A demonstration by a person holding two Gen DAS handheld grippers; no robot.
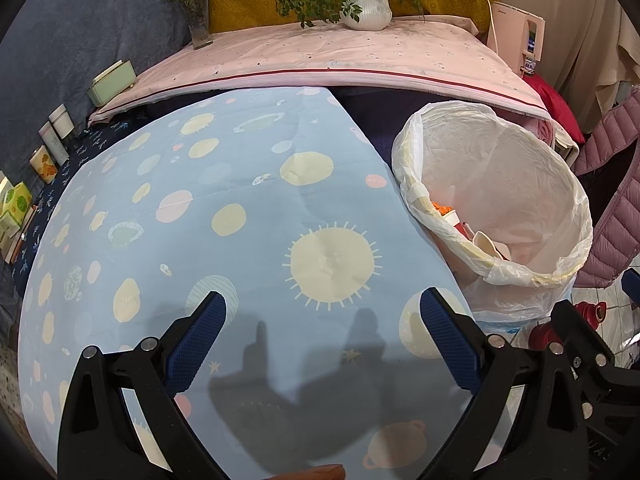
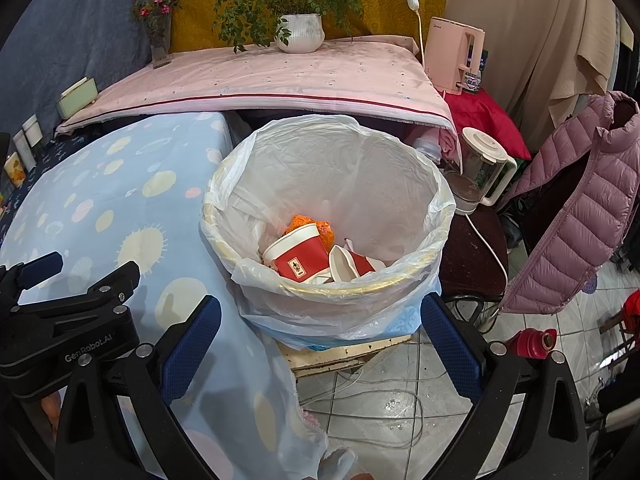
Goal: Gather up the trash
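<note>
A round trash bin (image 2: 400,280) lined with a white plastic bag stands beside the table. Inside lie a red-and-white paper cup (image 2: 298,254), a second crushed cup (image 2: 352,264) and an orange wrapper (image 2: 316,226). My right gripper (image 2: 320,312) hovers open just in front of the bin's near rim, with nothing between its fingers. My left gripper (image 1: 324,312) is open and empty above the blue planet-print tablecloth (image 1: 200,208), left of the bin (image 1: 496,184). The left gripper's body (image 2: 68,320) shows at the left edge of the right wrist view.
A pink-covered surface (image 2: 280,76) behind holds a white plant pot (image 2: 300,32) and a flower vase (image 2: 160,48). A pink appliance (image 2: 454,56), a clear kettle (image 2: 480,168) and a purple puffer jacket (image 2: 576,216) stand right of the bin. Cables (image 2: 380,404) lie on the tiled floor.
</note>
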